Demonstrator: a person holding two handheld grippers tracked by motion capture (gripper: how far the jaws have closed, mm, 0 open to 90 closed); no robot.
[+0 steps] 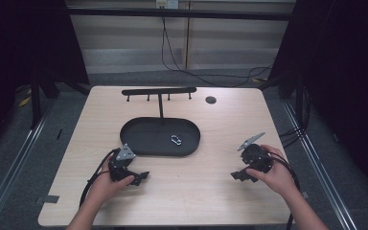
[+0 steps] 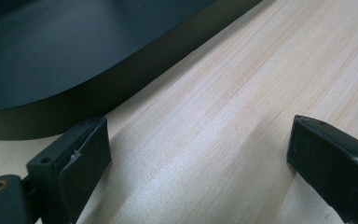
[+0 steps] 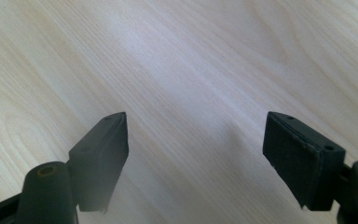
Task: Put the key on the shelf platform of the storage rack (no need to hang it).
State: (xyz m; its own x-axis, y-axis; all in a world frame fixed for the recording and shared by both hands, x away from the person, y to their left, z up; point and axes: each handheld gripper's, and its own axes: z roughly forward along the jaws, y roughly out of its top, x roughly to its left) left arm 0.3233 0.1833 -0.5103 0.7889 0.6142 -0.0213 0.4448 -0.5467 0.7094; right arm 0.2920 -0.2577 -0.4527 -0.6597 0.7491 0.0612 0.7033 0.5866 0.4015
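Observation:
A black oval tray (image 1: 139,134) sits mid-table with a small silver carabiner (image 1: 176,140) lying in its right half. A black T-shaped hook stand (image 1: 159,91) rises from the tray's back. My left gripper (image 1: 143,176) rests on the wood just in front of the tray's left end, open and empty; the left gripper view shows its jaws wide apart with the tray wall (image 2: 98,88) just beyond. My right gripper (image 1: 239,176) lies low on the table at the right, open, with bare wood (image 3: 191,93) between its jaws.
A round dark grommet hole (image 1: 211,99) marks the table's back right. Cables trail from both grippers toward the front edge. Dark curtains and metal rails flank the table on both sides.

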